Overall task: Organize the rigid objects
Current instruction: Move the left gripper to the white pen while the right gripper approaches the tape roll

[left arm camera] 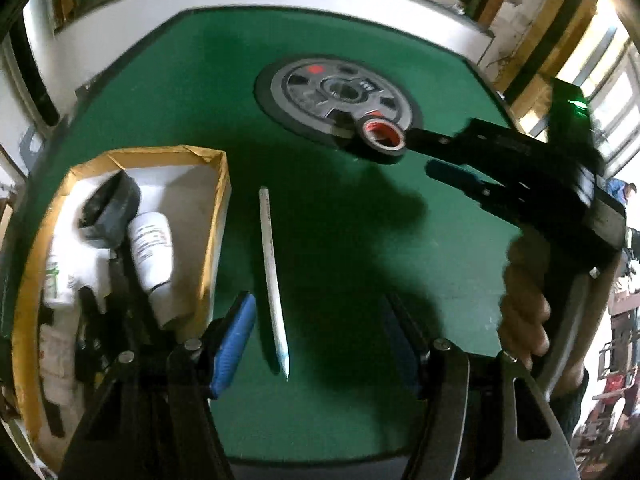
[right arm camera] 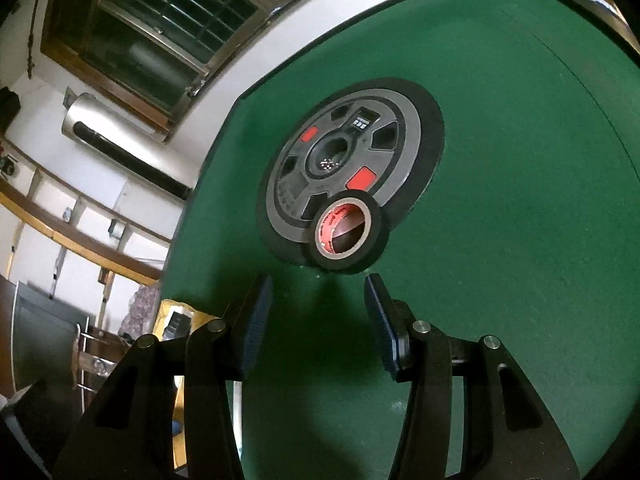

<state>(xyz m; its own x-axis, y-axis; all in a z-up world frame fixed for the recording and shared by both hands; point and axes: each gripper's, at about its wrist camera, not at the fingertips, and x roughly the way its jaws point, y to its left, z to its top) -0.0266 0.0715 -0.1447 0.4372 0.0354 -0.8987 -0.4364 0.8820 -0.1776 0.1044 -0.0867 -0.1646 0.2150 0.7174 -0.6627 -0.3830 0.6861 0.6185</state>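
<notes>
Here, line by line:
Left claw (left arm camera: 316, 332): hanging with jaws apart and empty over the tabletop's (left arm camera: 168, 92) near edge, a white pen (left arm camera: 273, 276) lying between its fingers.
Right claw (right arm camera: 318, 312): gaping wide, holding nothing, pointing at the tape roll (right arm camera: 346, 236).
Tape roll: sitting near the tabletop's middle, overlapping the round hub's (right arm camera: 348, 160) rim.
Box (left arm camera: 218, 216): sitting at the left edge, holding bottles (left arm camera: 154, 252).

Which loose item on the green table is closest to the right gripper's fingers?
The black tape roll with the red core, just ahead of the open right gripper. The white pen lies apart, by the cardboard box.
</notes>
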